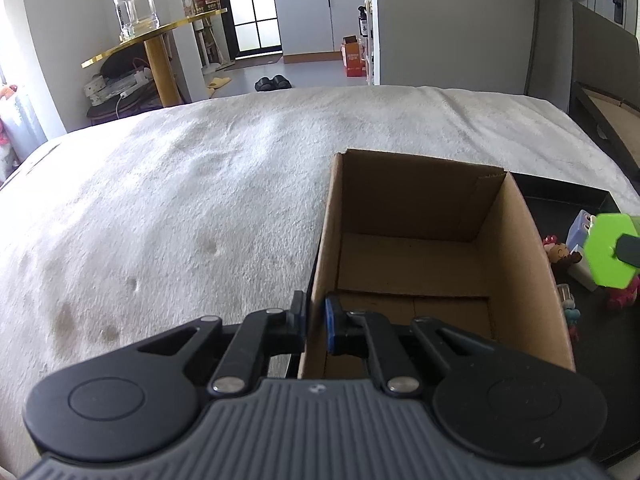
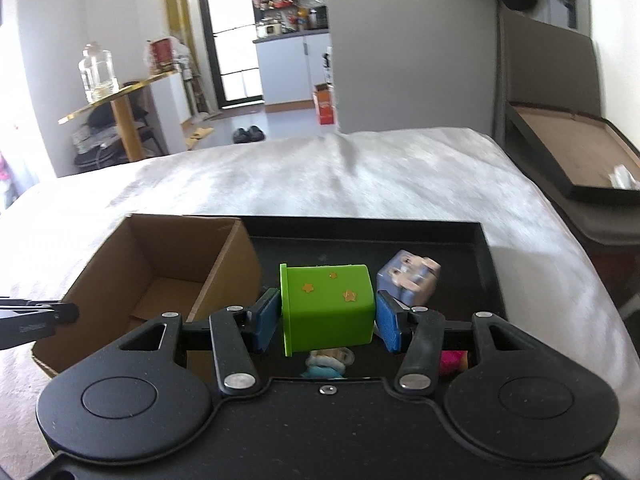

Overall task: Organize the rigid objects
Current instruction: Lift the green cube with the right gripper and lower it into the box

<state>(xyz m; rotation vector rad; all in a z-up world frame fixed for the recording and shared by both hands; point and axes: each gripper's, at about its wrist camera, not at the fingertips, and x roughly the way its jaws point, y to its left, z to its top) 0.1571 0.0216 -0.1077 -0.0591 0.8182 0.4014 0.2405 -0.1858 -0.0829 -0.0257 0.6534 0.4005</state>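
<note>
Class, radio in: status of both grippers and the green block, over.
Left gripper shut on cardboard box wall. Right gripper shut on green block, lifted above black tray. Box open, path unobstructed.

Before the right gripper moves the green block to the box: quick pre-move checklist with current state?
1. Right gripper shut on the green block, both pads touching: ok.
2. Block lifted off the black tray: ok.
3. Left gripper clamped on the cardboard box wall: ok.
4. Box open, floor bare where visible: ok.
5. Block above box opening: not ok, it hangs over the tray.
6. Grip firmness: cannot tell.
</note>
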